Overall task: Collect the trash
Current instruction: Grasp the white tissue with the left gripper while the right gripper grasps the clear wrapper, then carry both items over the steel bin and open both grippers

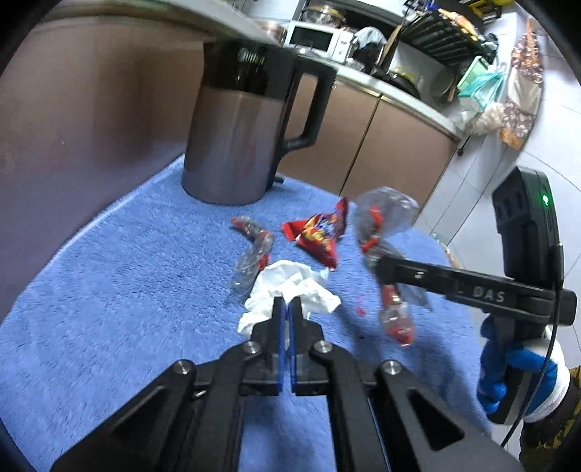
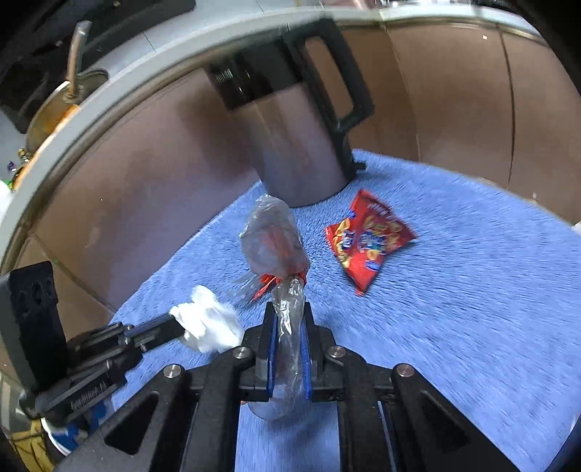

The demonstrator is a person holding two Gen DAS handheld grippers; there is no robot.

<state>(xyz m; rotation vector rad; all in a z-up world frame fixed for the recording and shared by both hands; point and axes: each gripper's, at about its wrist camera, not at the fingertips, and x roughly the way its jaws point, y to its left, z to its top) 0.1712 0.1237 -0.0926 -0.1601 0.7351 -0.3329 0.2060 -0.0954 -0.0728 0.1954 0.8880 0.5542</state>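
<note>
Trash sits scattered on a blue fleecy towel (image 1: 109, 290), and the landmark here is the tall grey bin with the black handle (image 1: 236, 127) standing at the towel's far edge. Nearest the bin's foot, toward the camera, lies a red snack packet (image 1: 319, 232), flat on the towel. Just left of it in the left wrist view is a clear wrapper with red print (image 1: 254, 250), also lying loose.

Behind the bin runs a brown cabinet front under a pale countertop (image 1: 399, 94); a white microwave (image 1: 316, 38) and a dish rack (image 1: 446, 32) sit up there, with white tiled wall beyond. The right wrist view catches a tap (image 2: 78, 54) above the counter edge.

Now the tongs. The left gripper (image 1: 287, 308) has its blue pads drawn almost together, nipping the edge of a crumpled white tissue (image 1: 290, 287) on the near side of the bin, well short of it. The right gripper (image 2: 288, 326) is squeezed narrow on a long clear plastic wrapper (image 2: 276, 239), the film running between its pads and ballooning up in front of the bin, clear of the towel. A blue-and-white gloved hand (image 1: 515, 374) grips the right tool's handle. The snack packet lies beyond both grippers, touched by neither.
</note>
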